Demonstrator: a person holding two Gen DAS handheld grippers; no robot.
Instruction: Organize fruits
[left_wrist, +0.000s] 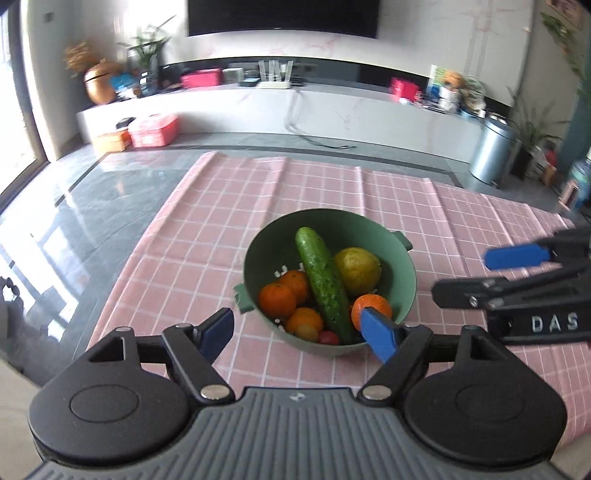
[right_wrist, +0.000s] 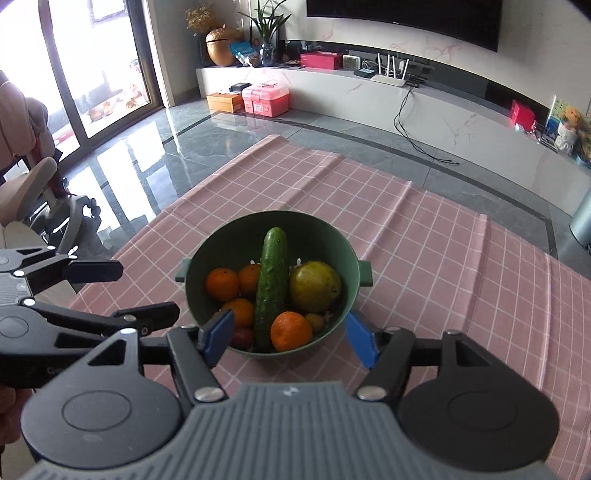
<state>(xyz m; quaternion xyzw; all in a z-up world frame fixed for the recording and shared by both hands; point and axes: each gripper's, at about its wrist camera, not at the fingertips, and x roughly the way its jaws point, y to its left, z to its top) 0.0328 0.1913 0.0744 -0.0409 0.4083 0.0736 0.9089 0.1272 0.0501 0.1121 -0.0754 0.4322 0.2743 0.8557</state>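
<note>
**Fruit gathered in green bowl as both grippers hang open above it**

A green bowl (left_wrist: 404, 280) with two small side handles sits near the middle of a desk covered by a pink checked cloth (left_wrist: 207, 236). Inside it, a cucumber (left_wrist: 323, 284) lies lengthwise across the centre, with a yellow-green pear (left_wrist: 356, 269) on one side and several oranges (left_wrist: 277, 300) on the other. One more orange (right_wrist: 291, 331) rests at the near rim, beside a small red fruit (left_wrist: 328, 337) that is too small to name with certainty.

The left gripper (left_wrist: 301, 332) hovers over the near edge of the bowl, its blue pads spread wide with nothing between them. The right gripper (right_wrist: 291, 334) stands likewise open and empty, its pads flanking the near rim without touching it. Each gripper shows at the edge of the other's view, close alongside.

Behind the desk, a glossy dark floor (right_wrist: 192, 140) runs to a long white media unit (right_wrist: 443, 110) under a wall-mounted screen (right_wrist: 406, 18).
</note>
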